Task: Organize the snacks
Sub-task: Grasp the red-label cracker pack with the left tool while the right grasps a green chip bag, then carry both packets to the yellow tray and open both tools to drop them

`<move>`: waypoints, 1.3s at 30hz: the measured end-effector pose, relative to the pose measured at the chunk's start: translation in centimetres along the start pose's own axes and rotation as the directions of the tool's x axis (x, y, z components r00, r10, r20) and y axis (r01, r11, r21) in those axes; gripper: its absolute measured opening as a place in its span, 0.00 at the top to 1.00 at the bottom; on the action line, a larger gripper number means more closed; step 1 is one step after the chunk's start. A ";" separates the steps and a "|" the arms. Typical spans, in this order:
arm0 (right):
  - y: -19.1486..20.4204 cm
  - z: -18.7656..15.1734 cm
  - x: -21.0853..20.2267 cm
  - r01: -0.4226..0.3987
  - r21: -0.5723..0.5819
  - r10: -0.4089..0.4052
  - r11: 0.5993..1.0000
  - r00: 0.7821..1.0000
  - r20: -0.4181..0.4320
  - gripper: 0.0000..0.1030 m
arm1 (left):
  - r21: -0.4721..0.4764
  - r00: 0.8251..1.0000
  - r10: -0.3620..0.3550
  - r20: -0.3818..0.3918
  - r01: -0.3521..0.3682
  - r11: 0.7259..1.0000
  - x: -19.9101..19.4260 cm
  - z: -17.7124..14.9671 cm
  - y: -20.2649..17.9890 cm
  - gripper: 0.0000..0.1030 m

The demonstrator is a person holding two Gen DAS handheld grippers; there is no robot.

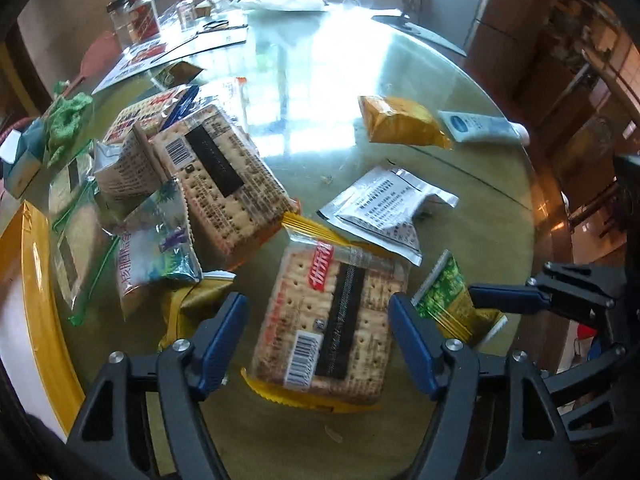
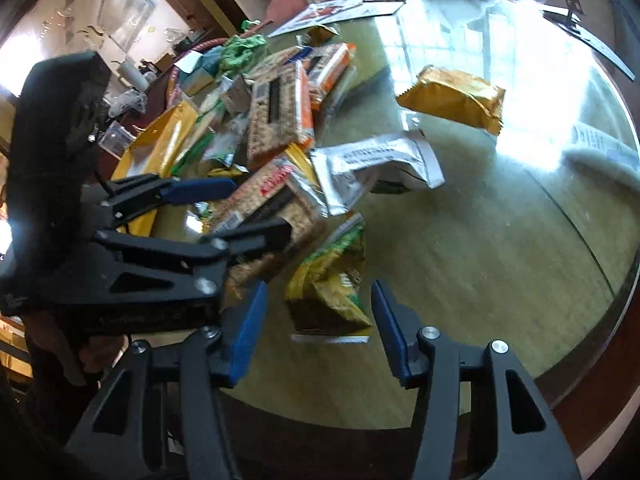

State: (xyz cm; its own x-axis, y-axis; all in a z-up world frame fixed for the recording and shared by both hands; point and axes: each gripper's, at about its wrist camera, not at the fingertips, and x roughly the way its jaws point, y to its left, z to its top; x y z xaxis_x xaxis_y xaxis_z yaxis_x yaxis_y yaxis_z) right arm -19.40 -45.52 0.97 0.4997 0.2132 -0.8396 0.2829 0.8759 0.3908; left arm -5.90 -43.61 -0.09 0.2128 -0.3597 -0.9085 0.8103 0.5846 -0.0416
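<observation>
The round glass table fills both views, and the heap of snacks piled toward its yellow tray side is the biggest thing on it. Nearer the camera than that heap lies the cracker pack, a clear wrapper with a red label, a barcode and yellow crimped ends, flat on the glass. The left gripper hangs over it, blue pads spread wide on either side, not touching by the look of it. Just beside the cracker pack, away from the heap, sits the small green-and-yellow packet, crinkled and slightly puffed. The right gripper frames it, also spread, nothing pinched.

My read: both tools are lining up a pick. For the crackers, come down square, pads on the 2 long edges, and squeeze gently, since crackers crush. For the little packet, close on its body, not the slippery crimped seal, and keep the 2 grippers from bumping.
</observation>
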 end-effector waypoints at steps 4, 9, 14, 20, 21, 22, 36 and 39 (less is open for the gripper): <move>-0.4 -0.1 -0.4 0.022 -0.002 -0.022 1.000 1.000 0.001 0.60 | 0.023 1.000 0.012 0.004 -0.012 1.000 -0.2 0.1 -0.3 0.29; -0.9 -0.5 -1.6 0.074 -0.038 -0.074 0.997 0.997 0.011 0.62 | 0.052 1.000 -0.009 0.009 0.009 0.999 -0.6 -0.5 -1.3 0.28; -2.1 -0.4 -3.0 0.085 -0.006 -0.084 0.996 0.995 0.050 0.63 | 0.112 0.998 0.062 -0.002 -0.061 0.992 0.6 -0.7 -2.4 0.24; -2.4 -0.6 -3.1 0.073 0.006 -0.073 0.997 0.996 0.050 0.63 | 0.053 0.999 0.012 -0.038 -0.010 0.999 0.7 -1.5 -1.2 0.27; -2.4 -0.7 -3.1 0.071 0.007 -0.071 0.997 0.996 0.049 0.64 | 0.043 0.999 0.018 -0.038 -0.016 0.999 0.5 -1.9 -1.4 0.28; -2.4 -0.7 -3.1 0.069 0.007 -0.069 0.998 0.996 0.049 0.64 | 0.027 0.999 0.026 -0.039 -0.025 0.999 0.4 -2.3 -1.5 0.28; -1.3 -1.6 -3.5 0.075 -0.017 -0.074 0.997 0.996 0.051 0.82 | -0.163 0.998 0.031 0.054 -0.022 0.986 -2.8 -5.5 -0.6 0.32; -1.1 -1.7 -2.5 0.062 -0.005 -0.062 0.998 0.998 0.023 0.81 | -0.200 0.995 0.002 0.098 0.018 0.980 -5.0 -6.7 0.1 0.33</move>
State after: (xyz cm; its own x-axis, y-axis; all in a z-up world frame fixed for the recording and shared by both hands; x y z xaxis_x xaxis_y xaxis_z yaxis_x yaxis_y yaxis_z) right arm -22.38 -46.27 1.99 0.4998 0.1483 -0.8534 0.3097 0.8895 0.3360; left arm -10.52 -36.85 1.70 0.2670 -0.4284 -0.8632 0.6886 0.7115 -0.1402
